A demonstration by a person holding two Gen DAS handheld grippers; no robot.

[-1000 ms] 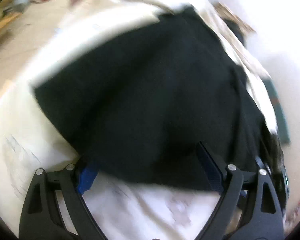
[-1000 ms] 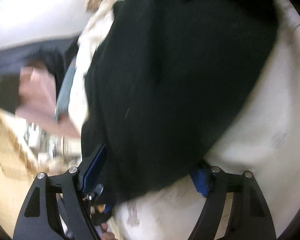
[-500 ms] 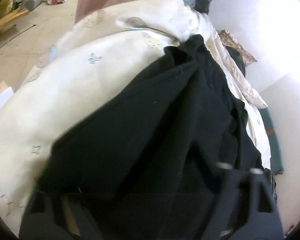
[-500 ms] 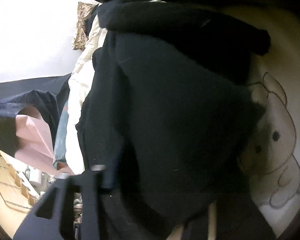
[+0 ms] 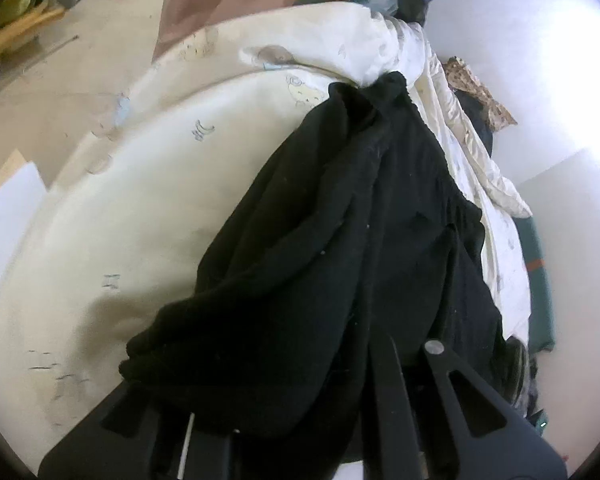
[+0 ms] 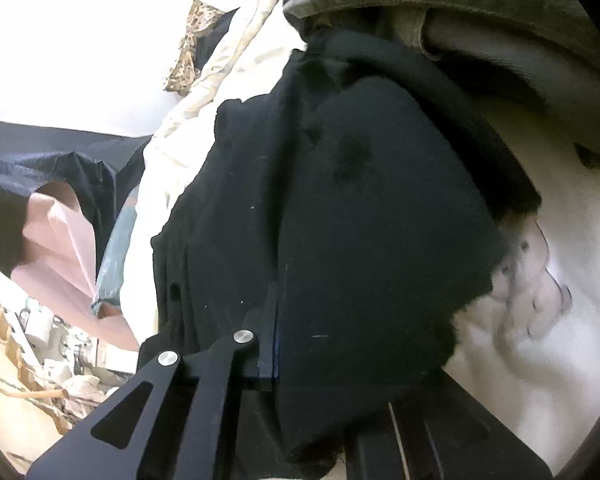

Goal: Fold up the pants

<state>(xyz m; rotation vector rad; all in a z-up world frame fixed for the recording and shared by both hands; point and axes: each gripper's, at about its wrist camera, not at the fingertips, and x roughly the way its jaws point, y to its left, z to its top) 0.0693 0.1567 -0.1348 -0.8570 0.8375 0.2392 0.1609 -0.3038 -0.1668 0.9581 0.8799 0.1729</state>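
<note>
Left wrist view: the soft black fleece pants [image 5: 360,220] lay bunched on the cream cartoon-print bedsheet [image 5: 140,208], running from the near edge up to the far end by the crumpled cream duvet [image 5: 340,36]. The left gripper [image 5: 364,380] was closing, its jaws nearly together with the near hem of the pants pinched between them, fabric draped right over the fingers. Beige floor [image 5: 60,72] off to the left, white wall [image 5: 520,60] far right.

Right wrist view: same pants [image 6: 360,200], here covering most of the frame, with a grey-green garment [image 6: 480,8] piled at the far right. The right gripper [image 6: 278,340] was closing too, blue-edged pads squeezing a fold of the black cloth. A pink sheet [image 6: 56,240] hung at the left.

My guess on handling: light, floppy, a bit thick, not slippery, nothing fragile. It'll sag and bunch wherever it's unsupported, so grabbing the two near corners of the hem or waistband looks like the way to keep an edge straight.
</note>
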